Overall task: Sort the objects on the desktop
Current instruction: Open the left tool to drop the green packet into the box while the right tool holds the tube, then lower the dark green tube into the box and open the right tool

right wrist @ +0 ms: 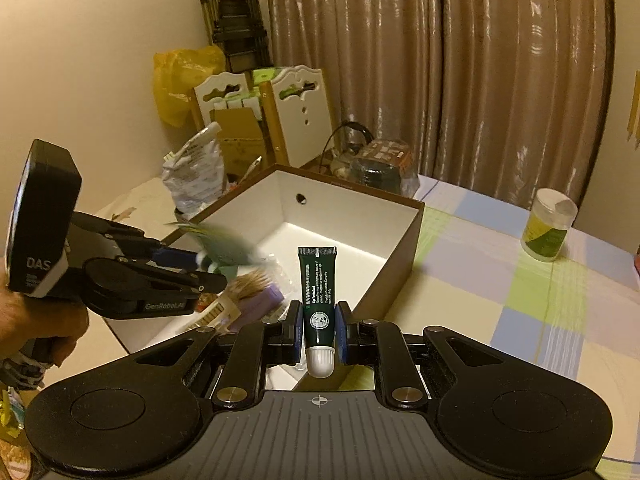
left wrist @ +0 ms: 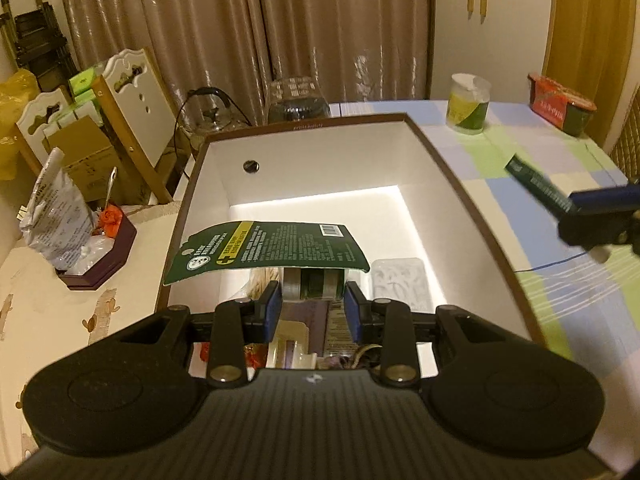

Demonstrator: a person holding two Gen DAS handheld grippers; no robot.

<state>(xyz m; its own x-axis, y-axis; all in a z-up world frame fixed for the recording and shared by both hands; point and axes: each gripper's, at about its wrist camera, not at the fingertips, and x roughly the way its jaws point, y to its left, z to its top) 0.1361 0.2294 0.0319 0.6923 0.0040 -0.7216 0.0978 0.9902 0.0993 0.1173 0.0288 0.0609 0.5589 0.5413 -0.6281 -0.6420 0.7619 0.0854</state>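
My left gripper (left wrist: 314, 306) pinches the floppy pack (left wrist: 267, 252), my right gripper (right wrist: 318, 334) clamps the tube (right wrist: 318, 300); either could miss the box (left wrist: 460, 184).

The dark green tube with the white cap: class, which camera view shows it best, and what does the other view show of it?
The right wrist view: the dark green tube stands sharp between the right gripper, label and white cap readable. The left wrist view shows it only blurred and partly hidden, at the right edge.
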